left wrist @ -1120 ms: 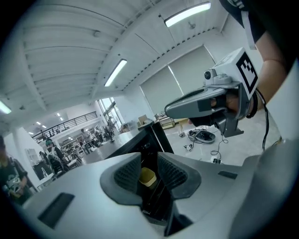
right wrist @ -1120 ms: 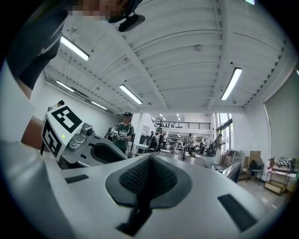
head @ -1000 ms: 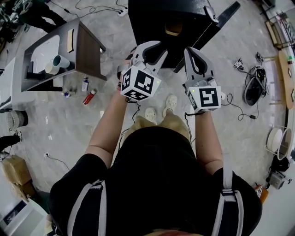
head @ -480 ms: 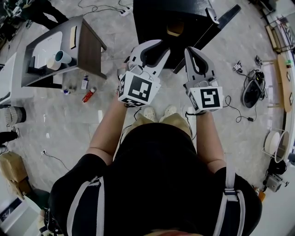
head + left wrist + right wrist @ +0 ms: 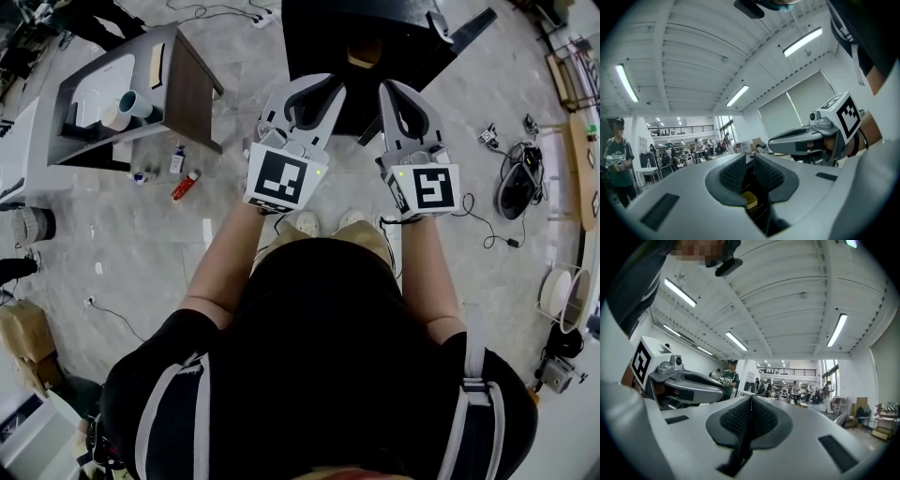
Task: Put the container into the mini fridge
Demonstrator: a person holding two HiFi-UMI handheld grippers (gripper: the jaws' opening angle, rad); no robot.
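Two show in my head view: left tool (image 5: pixel 323 82) and right tool (image 5: pixel 392 89), held before the open mini fridge (image 5: pixel 319 28). The tan container (image 5: pixel 366 54) sits inside; I can't read its long axis. Left gripper view: jaws slightly parted, empty. Right gripper view: jaws clenched together, empty.

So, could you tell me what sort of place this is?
Probably a large open lab or workshop hall: long ceiling strip lights, a railed mezzanine with people below it, and loose cables across the floor.
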